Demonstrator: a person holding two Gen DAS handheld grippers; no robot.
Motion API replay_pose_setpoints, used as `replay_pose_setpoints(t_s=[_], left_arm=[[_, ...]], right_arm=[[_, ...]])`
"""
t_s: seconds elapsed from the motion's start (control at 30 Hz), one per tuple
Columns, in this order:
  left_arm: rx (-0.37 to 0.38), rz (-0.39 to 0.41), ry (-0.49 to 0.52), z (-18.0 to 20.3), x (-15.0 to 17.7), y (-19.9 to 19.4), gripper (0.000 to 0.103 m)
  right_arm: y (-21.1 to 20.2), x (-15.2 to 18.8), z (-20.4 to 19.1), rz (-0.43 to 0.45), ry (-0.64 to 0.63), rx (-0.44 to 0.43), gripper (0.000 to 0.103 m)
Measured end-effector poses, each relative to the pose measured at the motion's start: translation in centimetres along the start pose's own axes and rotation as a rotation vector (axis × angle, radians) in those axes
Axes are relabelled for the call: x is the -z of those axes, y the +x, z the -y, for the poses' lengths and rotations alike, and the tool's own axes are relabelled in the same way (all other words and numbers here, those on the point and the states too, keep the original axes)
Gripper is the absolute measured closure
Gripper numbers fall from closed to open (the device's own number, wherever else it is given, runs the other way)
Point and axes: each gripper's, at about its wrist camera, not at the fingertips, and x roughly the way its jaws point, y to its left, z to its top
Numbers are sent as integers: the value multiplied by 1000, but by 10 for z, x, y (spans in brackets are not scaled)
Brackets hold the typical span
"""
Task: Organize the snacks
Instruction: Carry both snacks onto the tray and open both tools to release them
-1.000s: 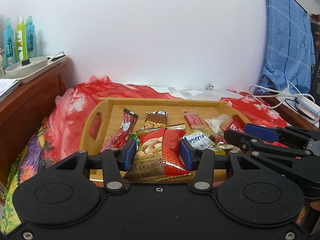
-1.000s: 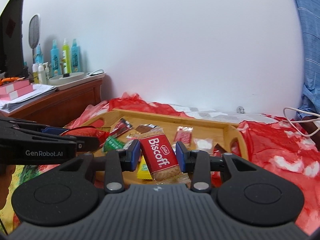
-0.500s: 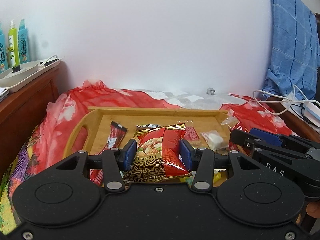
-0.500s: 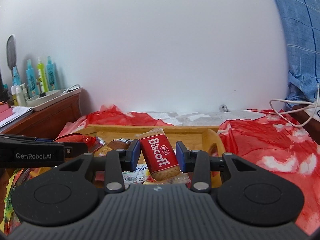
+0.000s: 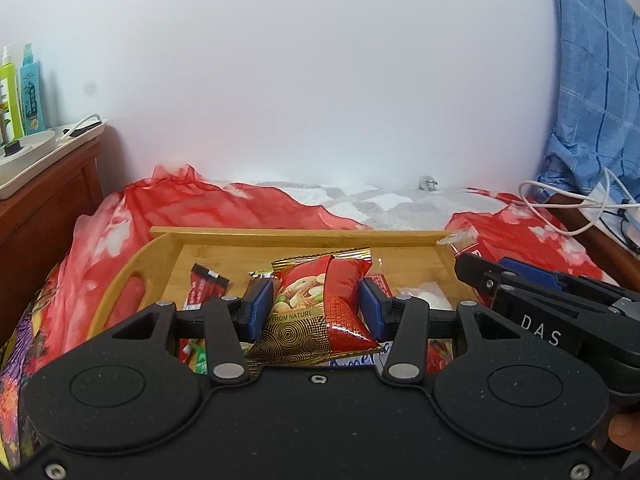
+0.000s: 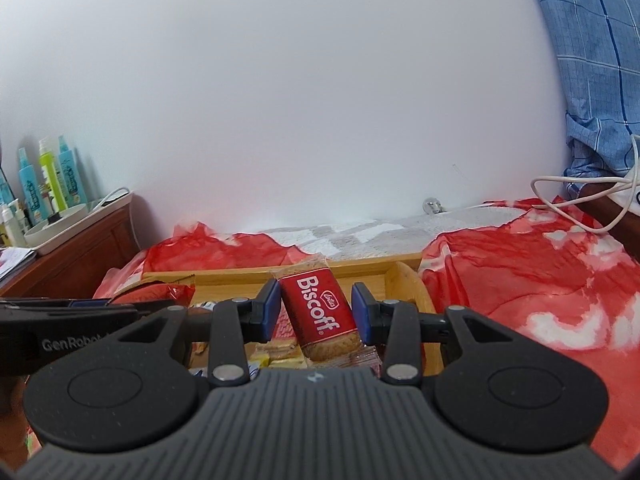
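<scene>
- Left hand-held gripper (image 5: pixel 316 306) — clamped on a red nut packet (image 5: pixel 320 304), lifted above the wooden tray (image 5: pixel 304 236).
- Right hand-held gripper (image 6: pixel 314 312) — pads squeezing a Biscoff packet (image 6: pixel 322 312) over the tray's right end.
- More snacks in the tray, on a red bedspread (image 6: pixel 520 280).

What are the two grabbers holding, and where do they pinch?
Left gripper pinches the nut packet by its sides; right gripper pinches the Biscoff biscuit by its sides.

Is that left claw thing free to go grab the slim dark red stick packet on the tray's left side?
Probably not yet. The left gripper has its jaws shut on the nut packet. The stick packet lies uncovered in the wooden tray, so only the full grip hinders it.
</scene>
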Motion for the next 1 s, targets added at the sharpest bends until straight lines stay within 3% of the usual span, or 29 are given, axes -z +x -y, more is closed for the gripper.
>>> replay_pose_setpoints(t_s=[0.9,1.0], left_arm=[[-12,-103,-85,13,-17,91,58],[-19,-108,-80,15,-16,96,58]], right_arm=[[69,-15,48,-76,146,45,59],[75,-15,49,-89,149,52,66]])
